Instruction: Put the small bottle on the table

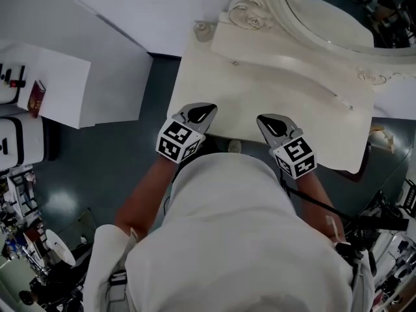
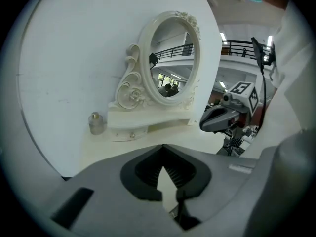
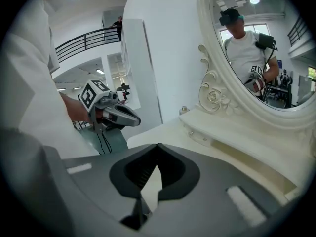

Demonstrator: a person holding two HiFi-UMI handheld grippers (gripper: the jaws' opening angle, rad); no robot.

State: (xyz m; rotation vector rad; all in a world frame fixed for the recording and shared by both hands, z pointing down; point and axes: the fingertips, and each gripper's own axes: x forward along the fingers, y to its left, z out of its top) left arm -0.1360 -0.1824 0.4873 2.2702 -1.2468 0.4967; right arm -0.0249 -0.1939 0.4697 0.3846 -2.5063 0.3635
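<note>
The small bottle (image 1: 203,30) stands upright at approx. 12 o'clock from the left gripper (image 1: 205,112), which is nearer vs. the right gripper (image 1: 268,121); both jaw pairs are pressed together w/ nothing between.

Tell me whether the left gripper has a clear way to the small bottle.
Probably yes: the small bottle stands at the far left corner of the table beside the mirror base, with bare tabletop between it and the left gripper. Its shut, empty jaws must open first.
</note>
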